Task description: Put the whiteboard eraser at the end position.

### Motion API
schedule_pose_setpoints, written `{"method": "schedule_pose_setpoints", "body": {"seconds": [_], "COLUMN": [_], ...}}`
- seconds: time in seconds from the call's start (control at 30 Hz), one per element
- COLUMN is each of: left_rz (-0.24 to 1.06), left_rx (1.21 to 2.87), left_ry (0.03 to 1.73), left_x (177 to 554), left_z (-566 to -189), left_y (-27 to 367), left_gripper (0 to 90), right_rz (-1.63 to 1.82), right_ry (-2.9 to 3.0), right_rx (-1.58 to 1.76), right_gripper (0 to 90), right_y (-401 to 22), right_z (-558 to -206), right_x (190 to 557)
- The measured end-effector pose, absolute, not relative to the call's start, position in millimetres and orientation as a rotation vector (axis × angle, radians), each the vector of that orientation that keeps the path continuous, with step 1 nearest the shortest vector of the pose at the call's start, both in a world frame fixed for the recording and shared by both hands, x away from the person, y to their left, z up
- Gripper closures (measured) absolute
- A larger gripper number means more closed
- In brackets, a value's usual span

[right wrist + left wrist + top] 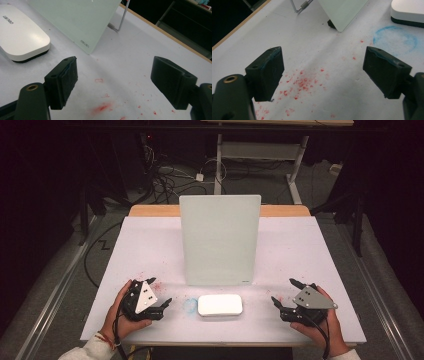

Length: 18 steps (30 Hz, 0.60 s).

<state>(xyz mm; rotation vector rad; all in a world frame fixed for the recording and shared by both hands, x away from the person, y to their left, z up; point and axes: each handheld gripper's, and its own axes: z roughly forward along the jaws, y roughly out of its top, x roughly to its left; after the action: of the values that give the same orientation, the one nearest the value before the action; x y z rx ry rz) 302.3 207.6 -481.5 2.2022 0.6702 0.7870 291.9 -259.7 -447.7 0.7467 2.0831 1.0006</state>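
Left gripper (161,293) and right gripper (283,293), both hand-held low, fingers (265,72) spread wide apart.

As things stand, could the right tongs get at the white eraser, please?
Probably yes: the right tongs are open, and only bare table lies between them and the white eraser; the upright board stands behind it.

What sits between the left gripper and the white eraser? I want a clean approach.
Nothing solid: between the left gripper and the white eraser, the high view shows a faint blue ring mark.
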Motion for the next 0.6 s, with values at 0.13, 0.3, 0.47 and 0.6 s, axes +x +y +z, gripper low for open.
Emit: {"method": "schedule_pose_setpoints", "body": {"seconds": [0.13,0.3,0.47,0.6], "left_rz": [0.784,0.785,0.781,0.779], "left_rx": [2.209,2.208,2.215,2.219], "left_ry": [0.675,0.685,0.683,0.686], "left_x": [303.1,304.4,306.3,307.0], "left_z": [-482.7,-482.6,-483.1,-483.7], "left_y": [209.5,210.4,207.6,207.5], "left_gripper": [17.0,17.0,17.0,17.0], "right_rz": [1.004,0.99,0.994,0.991], "right_ry": [2.075,2.09,2.093,2.089], "right_rx": [0.742,0.737,0.743,0.755], "right_gripper": [22.2,22.1,22.0,22.0], "right_y": [-258.1,-256.9,-259.0,-259.8], "right_z": [-445.8,-448.7,-449.7,-450.1], "right_x": [291.9,293.6,294.1,294.0]}}
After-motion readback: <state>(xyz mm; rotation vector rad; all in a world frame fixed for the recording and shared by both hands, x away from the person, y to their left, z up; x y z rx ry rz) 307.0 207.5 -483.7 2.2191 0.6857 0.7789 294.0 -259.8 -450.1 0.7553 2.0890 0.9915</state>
